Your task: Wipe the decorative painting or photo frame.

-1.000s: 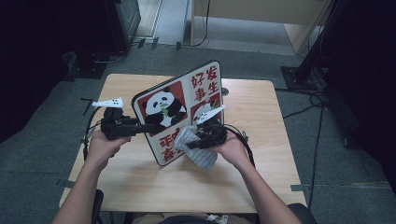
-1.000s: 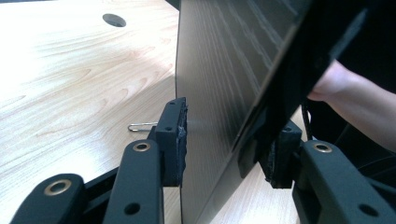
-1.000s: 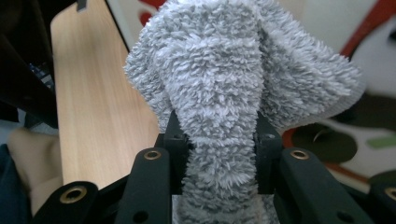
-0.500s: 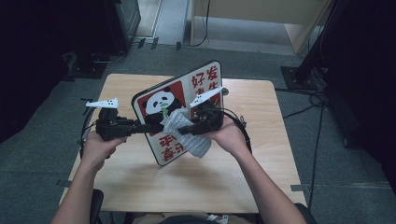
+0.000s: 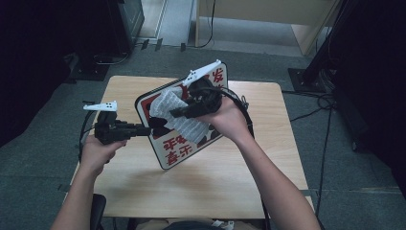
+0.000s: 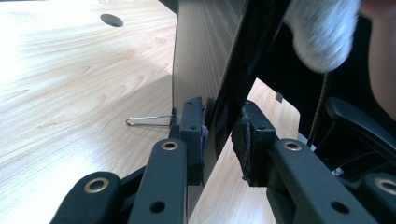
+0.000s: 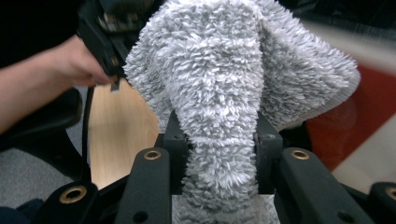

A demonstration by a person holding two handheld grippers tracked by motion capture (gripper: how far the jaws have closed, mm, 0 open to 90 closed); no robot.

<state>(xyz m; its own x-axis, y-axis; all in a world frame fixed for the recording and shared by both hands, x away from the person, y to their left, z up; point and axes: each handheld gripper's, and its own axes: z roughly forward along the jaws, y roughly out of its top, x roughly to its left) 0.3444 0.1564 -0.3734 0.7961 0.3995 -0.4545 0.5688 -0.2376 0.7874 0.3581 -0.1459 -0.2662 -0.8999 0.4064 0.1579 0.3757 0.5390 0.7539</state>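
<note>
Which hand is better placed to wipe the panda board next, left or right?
Right. The right gripper holds the grey cloth against the panda board; the left gripper only clamps the board's edge.

I'm working in what looks like a lab or recording room in an office building — not a home. My light wooden table [image 5: 206,187] stands alone on grey carpet tiles [image 5: 344,191], with a round cable hole [image 6: 111,20] cut in its top. Black cables [image 5: 311,103] trail across the floor, and dark stand bases [image 5: 306,76] and dark equipment [image 5: 127,24] ring the table — a pale wooden cabinet [image 5: 268,14] sits behind.
</note>
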